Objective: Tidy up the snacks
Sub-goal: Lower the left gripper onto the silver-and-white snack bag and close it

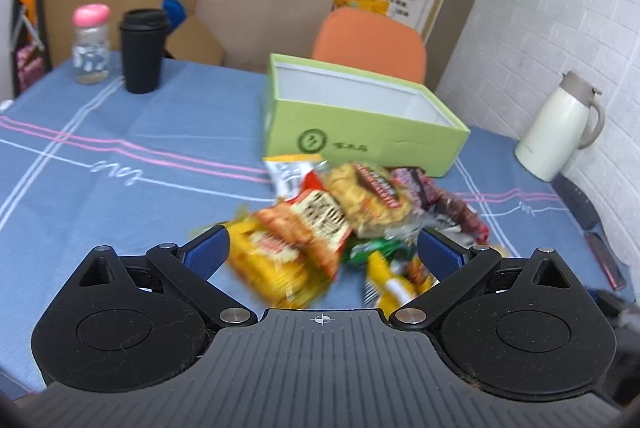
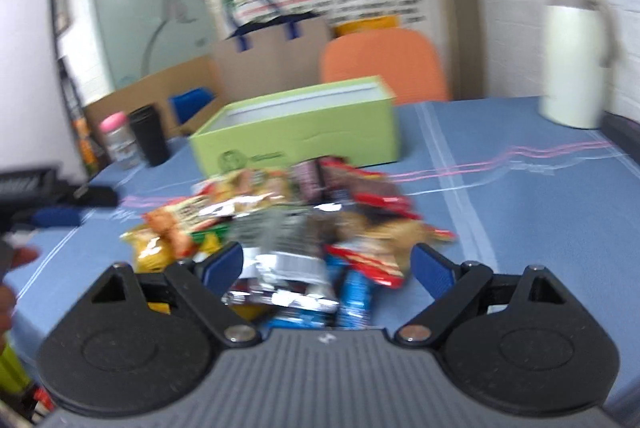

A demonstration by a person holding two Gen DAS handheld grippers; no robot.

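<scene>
A pile of snack packets (image 1: 348,220) lies on the blue tablecloth in front of an open, empty green box (image 1: 360,112). My left gripper (image 1: 322,244) is open, its blue fingers on either side of the pile's near edge, over a yellow packet (image 1: 268,264) and an orange packet (image 1: 312,224). My right gripper (image 2: 328,260) is open over the same pile (image 2: 288,220), above a silver packet (image 2: 280,260) and a blue packet (image 2: 352,300). The green box (image 2: 296,132) stands just behind the pile. Both views are blurred.
A black cup (image 1: 143,50) and a pink-lidded jar (image 1: 90,44) stand at the far left. A white thermos jug (image 1: 560,126) stands at the right by the wall. An orange chair (image 1: 370,42) and a paper bag (image 1: 266,4) are behind the table.
</scene>
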